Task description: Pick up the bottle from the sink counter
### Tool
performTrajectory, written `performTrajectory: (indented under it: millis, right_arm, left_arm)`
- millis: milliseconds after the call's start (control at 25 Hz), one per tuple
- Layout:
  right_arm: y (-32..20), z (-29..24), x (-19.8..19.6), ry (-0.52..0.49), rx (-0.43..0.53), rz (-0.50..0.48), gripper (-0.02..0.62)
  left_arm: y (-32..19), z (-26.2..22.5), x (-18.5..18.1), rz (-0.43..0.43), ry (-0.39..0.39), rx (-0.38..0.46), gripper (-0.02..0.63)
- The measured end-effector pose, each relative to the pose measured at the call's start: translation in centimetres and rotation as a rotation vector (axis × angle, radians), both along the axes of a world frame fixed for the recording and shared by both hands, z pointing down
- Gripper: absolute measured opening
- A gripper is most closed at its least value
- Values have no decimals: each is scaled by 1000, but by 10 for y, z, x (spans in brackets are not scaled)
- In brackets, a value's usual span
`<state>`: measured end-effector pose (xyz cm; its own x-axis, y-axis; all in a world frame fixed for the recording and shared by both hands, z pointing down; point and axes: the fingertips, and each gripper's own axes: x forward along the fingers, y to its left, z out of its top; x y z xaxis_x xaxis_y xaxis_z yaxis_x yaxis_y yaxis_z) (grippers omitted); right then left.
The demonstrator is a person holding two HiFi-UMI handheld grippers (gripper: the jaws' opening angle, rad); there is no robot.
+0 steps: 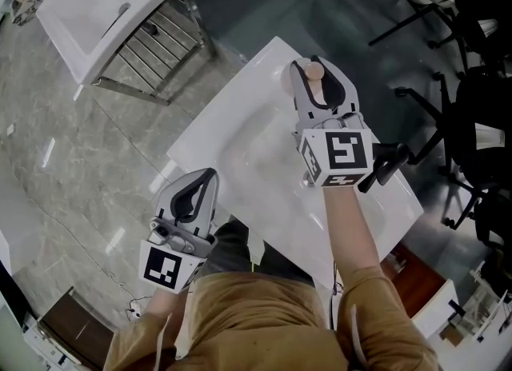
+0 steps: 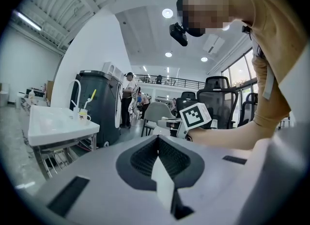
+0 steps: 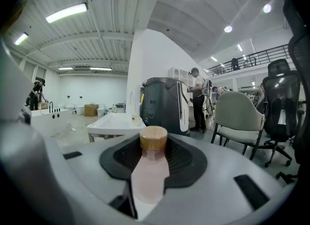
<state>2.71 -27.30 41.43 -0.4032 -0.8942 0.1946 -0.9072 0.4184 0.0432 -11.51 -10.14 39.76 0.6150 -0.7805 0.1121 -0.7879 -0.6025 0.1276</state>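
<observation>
With the right gripper (image 1: pixel 318 73), fingers half-open, I'm pinching the pink bottle (image 3: pixel 150 166) mid-body at one o'clock; probably light, slippery. On my left gripper (image 1: pixel 206 179), the fingers are touching, empty.

left gripper (image 1: pixel 210 175) held low near the body, jaws together, right gripper (image 1: pixel 317 69) extended forward, jaws clamped on bottle (image 3: pixel 151 168)

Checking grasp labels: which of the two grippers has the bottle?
The right gripper: its jaws grip the pink, wooden-capped bottle; the left gripper is shut on nothing.
</observation>
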Motion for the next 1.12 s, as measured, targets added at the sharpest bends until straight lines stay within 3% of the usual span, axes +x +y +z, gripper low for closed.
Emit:
performTrajectory:
  millis: [1120]
  right_arm:
    - [100,-126,16,-42,47,-127,135]
  left_arm:
    - [16,-72,0,16,6,131,-2]
